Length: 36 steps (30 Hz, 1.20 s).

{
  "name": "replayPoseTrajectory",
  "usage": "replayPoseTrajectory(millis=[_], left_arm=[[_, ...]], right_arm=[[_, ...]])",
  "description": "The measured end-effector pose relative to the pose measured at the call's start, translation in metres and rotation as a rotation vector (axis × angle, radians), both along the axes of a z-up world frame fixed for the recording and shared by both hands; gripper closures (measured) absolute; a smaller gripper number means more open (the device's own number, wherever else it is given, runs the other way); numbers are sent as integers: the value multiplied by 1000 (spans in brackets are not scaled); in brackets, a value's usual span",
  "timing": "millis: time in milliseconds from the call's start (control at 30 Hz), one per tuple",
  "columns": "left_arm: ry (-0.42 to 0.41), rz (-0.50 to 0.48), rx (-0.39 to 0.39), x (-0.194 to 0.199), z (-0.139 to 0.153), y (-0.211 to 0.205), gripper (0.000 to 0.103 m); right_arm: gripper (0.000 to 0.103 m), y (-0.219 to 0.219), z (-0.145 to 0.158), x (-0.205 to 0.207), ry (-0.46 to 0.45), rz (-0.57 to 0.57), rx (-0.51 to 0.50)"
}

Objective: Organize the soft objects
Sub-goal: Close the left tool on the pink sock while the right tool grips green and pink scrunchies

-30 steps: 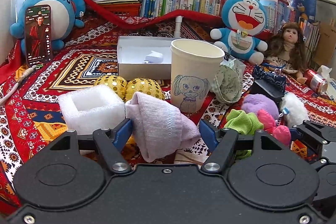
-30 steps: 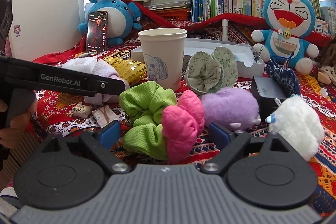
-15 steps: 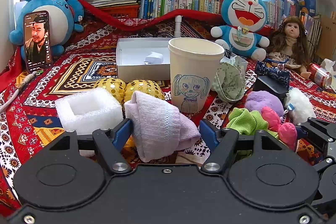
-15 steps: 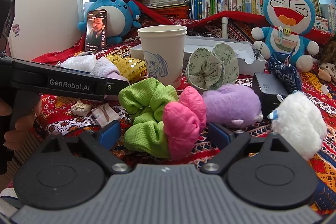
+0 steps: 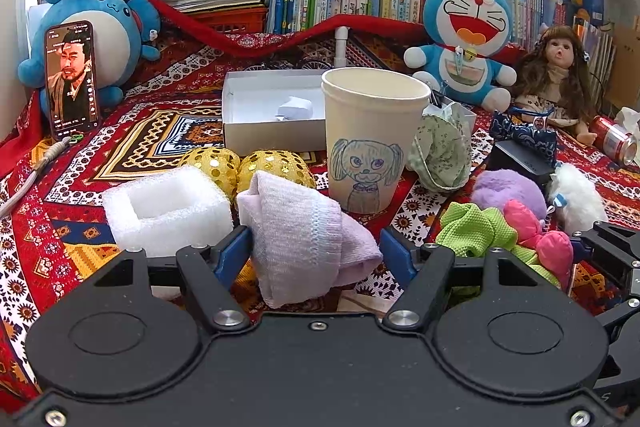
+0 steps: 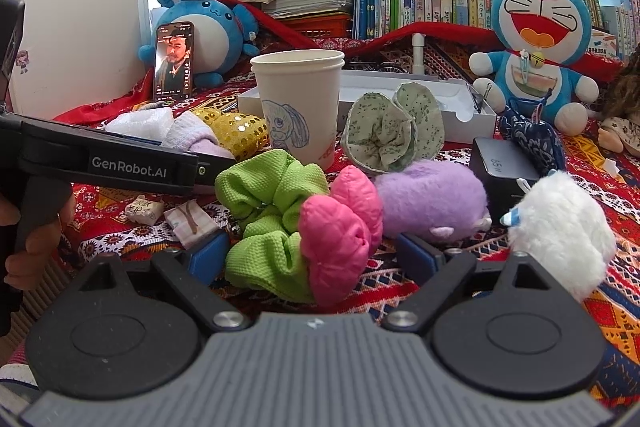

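1. The patterned red cloth (image 5: 132,147) carries everything I work over, and it runs back to a row of books along its far edge.
2. Two blue plush toys sit at that far edge: the round blue plush (image 5: 102,27) at the far left corner with a phone (image 5: 71,81) leaning upright against it, and the Doraemon plush (image 5: 466,39) toward the far right, a doll (image 5: 558,75) just beside it.
3. A white box (image 5: 272,115) lies open in the middle of the cloth, behind the paper cup (image 5: 370,143) with a drawn dog on it.
4. A white foam block (image 5: 168,207) rests near the front left, touching two gold sequin balls (image 5: 244,167).
5. My left gripper (image 5: 316,253) is spread wide, and a folded pale purple sock (image 5: 304,235) lies between its blue pads, touching the left one at most; nothing is clamped.
6. My right gripper (image 6: 316,255) is also spread, with the green scrunchie (image 6: 268,211) and pink scrunchie (image 6: 340,227) lying together between its pads on the cloth, ungripped.
7. Just behind them sit a purple fluffy ball (image 6: 432,195) and a floral green scrunchie (image 6: 388,135); a white fluffy ball (image 6: 560,223) is at the front right.
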<state>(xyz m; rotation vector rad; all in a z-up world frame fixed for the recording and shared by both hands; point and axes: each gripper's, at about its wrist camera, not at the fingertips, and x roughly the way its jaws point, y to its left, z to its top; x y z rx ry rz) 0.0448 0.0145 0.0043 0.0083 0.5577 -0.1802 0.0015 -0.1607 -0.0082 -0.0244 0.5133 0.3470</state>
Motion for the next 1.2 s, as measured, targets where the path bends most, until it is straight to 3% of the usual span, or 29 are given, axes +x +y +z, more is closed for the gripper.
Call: replayPoseTrajectory(millis=[333,767,900,1200], left_arm=[[2,1,11,0,-3,-2,35],[-13,2,11,-4,0,0,55],[-12,2,0,-5,3,2,58],[-50,-19,-21,-12,19,4,59]], right_arm=[[11,2,-1,-4,-9,-2,4],[32,3,4,-7,-21,-8,15],[37,4,6,-8,-28,-12,9],[39,-1,19,-7,-52,-22,38]])
